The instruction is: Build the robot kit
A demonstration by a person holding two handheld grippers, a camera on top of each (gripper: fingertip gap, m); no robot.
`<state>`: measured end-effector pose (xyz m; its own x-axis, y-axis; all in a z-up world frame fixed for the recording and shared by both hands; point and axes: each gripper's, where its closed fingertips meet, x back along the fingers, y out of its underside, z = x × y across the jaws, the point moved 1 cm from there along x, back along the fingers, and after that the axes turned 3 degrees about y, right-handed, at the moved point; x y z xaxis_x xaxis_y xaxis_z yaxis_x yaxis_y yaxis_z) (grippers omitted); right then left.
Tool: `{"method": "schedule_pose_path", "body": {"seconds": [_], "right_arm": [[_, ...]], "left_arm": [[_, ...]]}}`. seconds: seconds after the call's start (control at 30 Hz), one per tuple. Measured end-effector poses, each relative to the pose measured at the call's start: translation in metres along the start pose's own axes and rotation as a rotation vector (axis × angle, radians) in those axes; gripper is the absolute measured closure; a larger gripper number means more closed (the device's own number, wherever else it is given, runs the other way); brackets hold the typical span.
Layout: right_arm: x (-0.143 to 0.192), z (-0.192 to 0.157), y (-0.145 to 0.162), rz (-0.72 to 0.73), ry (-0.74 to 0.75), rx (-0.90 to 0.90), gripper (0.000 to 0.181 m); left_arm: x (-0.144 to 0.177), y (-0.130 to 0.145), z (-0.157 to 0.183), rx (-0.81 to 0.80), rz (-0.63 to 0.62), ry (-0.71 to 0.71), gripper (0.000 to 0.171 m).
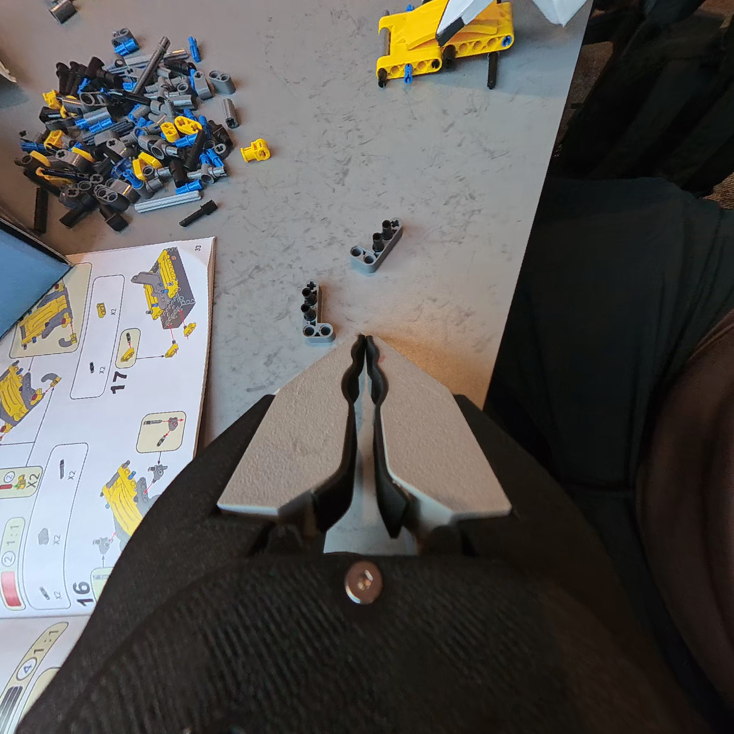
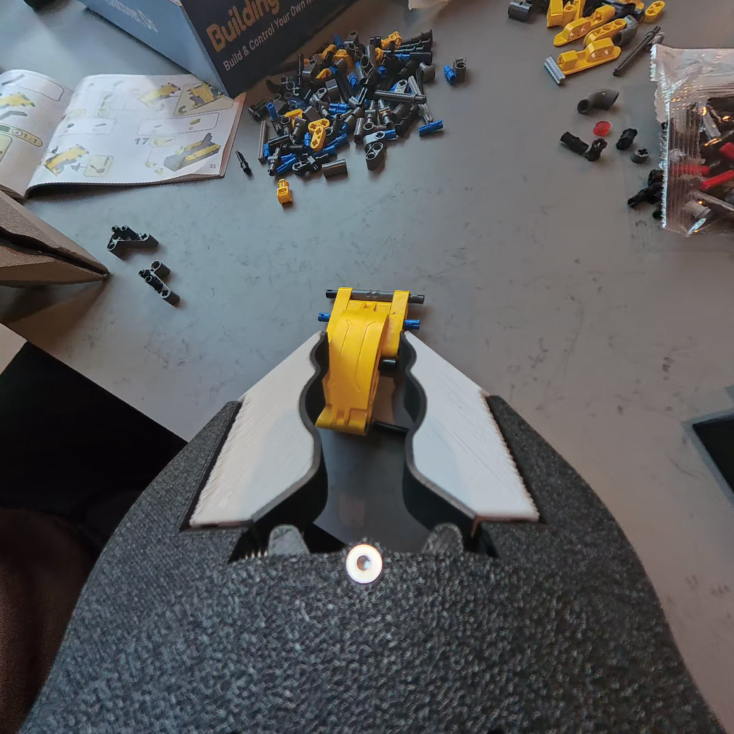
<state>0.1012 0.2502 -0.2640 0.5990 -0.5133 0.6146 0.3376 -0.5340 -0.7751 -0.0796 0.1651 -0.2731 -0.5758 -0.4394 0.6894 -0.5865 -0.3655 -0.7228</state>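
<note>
My left gripper (image 1: pixel 364 338) is shut and empty, low over the grey table (image 1: pixel 397 159) near its right edge. Just ahead of its tips lies a grey L-shaped beam with black pins (image 1: pixel 316 315); a second such beam (image 1: pixel 377 247) lies farther off. My right gripper (image 2: pixel 363 339) is shut on a yellow brick assembly (image 2: pixel 357 365) with black axles and blue pins, held just above the table. That assembly (image 1: pixel 429 43) and the right gripper's fingers (image 1: pixel 456 20) show at the top of the left wrist view. The left gripper's fingers (image 2: pixel 47 254) show at the left edge of the right wrist view, near the two beams (image 2: pixel 131 240) (image 2: pixel 159 282).
A pile of black, blue, grey and yellow parts (image 1: pixel 119 131) lies left, with a lone yellow connector (image 1: pixel 256 150). An open instruction booklet (image 1: pixel 99 397) and a blue box (image 2: pixel 222 35) sit nearby. A clear bag of parts (image 2: pixel 699 139) and more yellow beams (image 2: pixel 588 35) lie at the right. A person's dark clothing (image 1: pixel 615 357) is beyond the table edge. The tips of one gripper are about 20 cm away from the tips of the other. The lone yellow connector (image 1: pixel 256 150) is about equally far from each gripper, around 12 cm. The right camera catches it too, in the right wrist view (image 2: pixel 280 192).
</note>
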Motion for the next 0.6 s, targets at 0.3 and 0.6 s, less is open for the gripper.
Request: {"method": "schedule_pose_path", "body": {"seconds": [0.3,0.6], "right_arm": [[0.000,0.001,0.000,-0.001,0.006,0.010,0.146],[0.009,0.002,-0.010,0.065,0.004,0.026,0.142]], "left_arm": [[0.000,0.000,0.000,-0.003,0.000,-0.004,0.171],[0.000,0.000,-0.001,0.009,0.001,0.002,0.171]]}}
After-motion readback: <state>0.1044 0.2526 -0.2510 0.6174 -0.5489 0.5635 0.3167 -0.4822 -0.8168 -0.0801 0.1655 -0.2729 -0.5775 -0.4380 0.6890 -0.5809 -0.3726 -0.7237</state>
